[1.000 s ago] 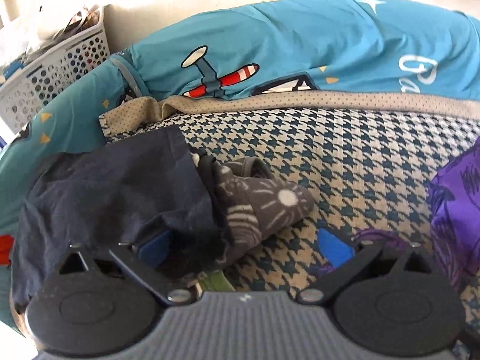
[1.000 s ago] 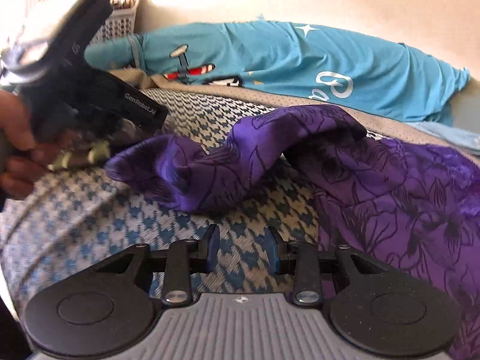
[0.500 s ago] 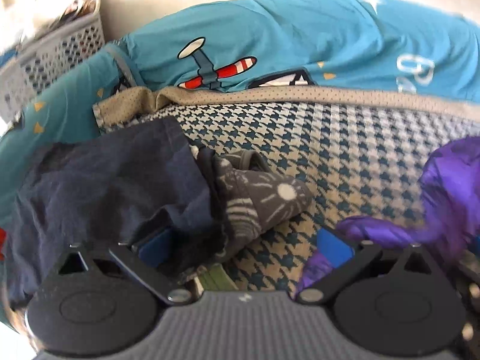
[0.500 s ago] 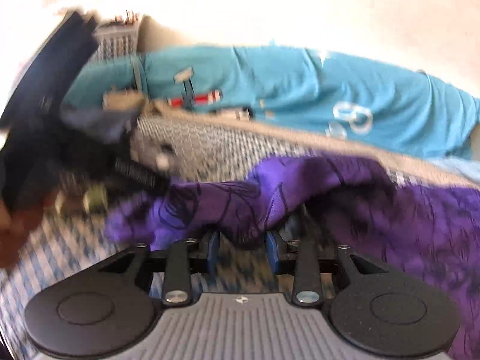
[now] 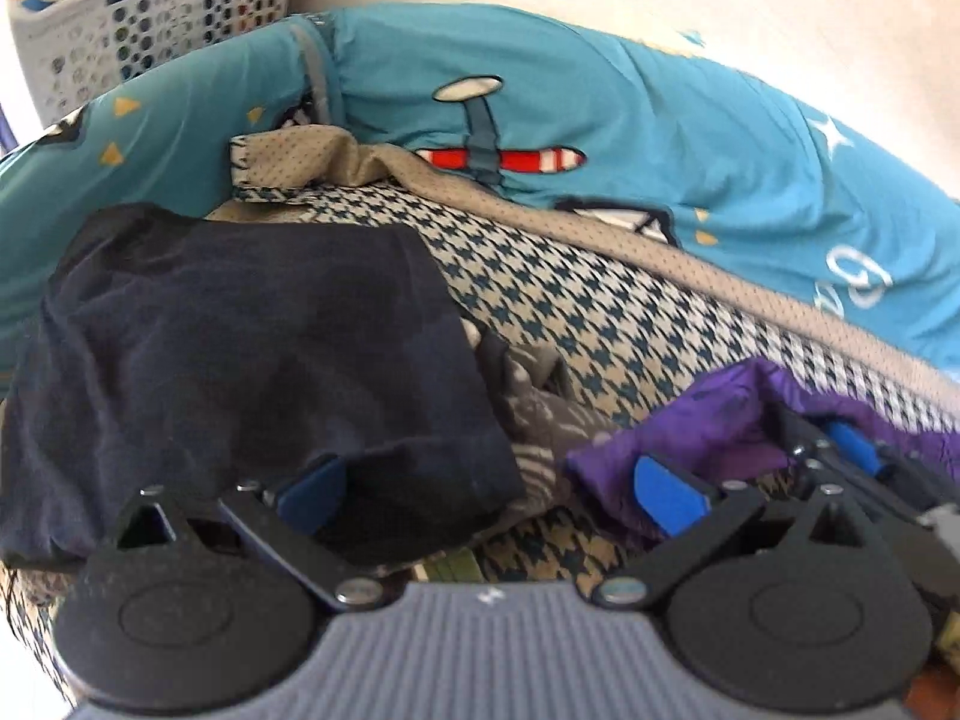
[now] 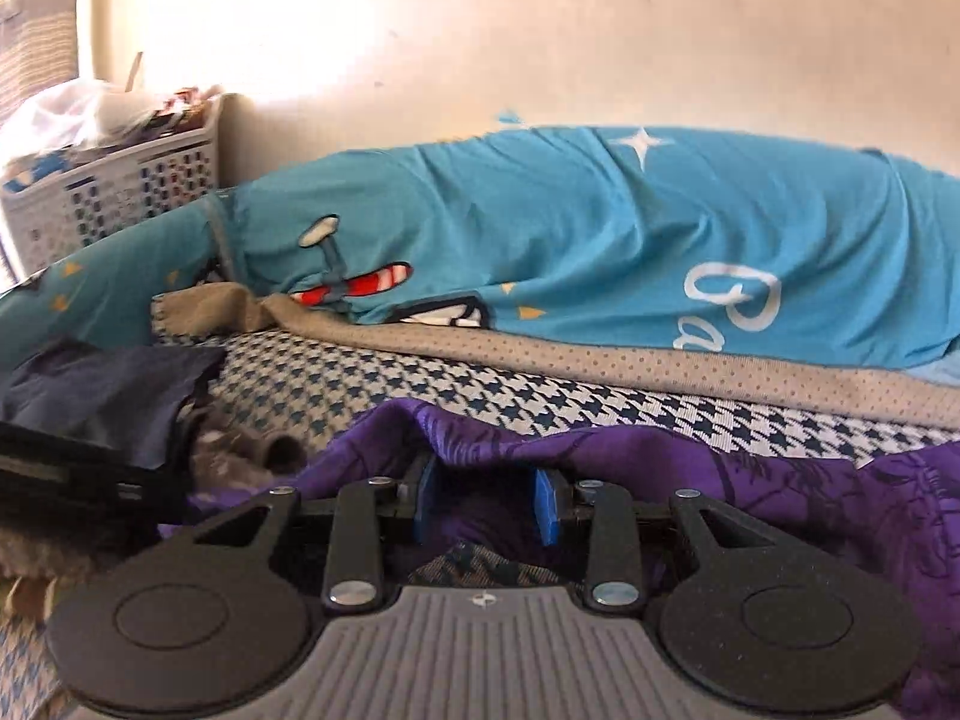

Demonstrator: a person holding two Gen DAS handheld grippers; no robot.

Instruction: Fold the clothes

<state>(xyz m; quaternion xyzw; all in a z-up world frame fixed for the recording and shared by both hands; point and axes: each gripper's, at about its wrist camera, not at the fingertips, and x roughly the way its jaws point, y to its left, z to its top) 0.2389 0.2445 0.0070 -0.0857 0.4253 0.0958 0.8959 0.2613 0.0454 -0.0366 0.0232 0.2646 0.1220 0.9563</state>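
Since the earlier frames, both grippers had closed in on the purple garment, which had been drawn leftward across the houndstooth blanket until its bunched edge lay just beside the dark navy garment. The right gripper sat low on the bed with its blue-padded fingers partly apart, a fold of purple cloth draped over and between them; whether they were actually pinching it could not be told. The left gripper held its fingers spread wide, the left pad resting against the hem of the navy garment and the right pad touching the purple edge, gripping nothing. In the left wrist view the right gripper showed at the right edge, its pads buried in purple fabric. A grey patterned piece lay between the navy garment and the purple one, partly tucked under the navy cloth. Behind the blanket's tan dotted border ran a teal cover printed with an airplane, bunched along the cream wall. A white perforated basket, filled with blurred items, stood at the far left corner.
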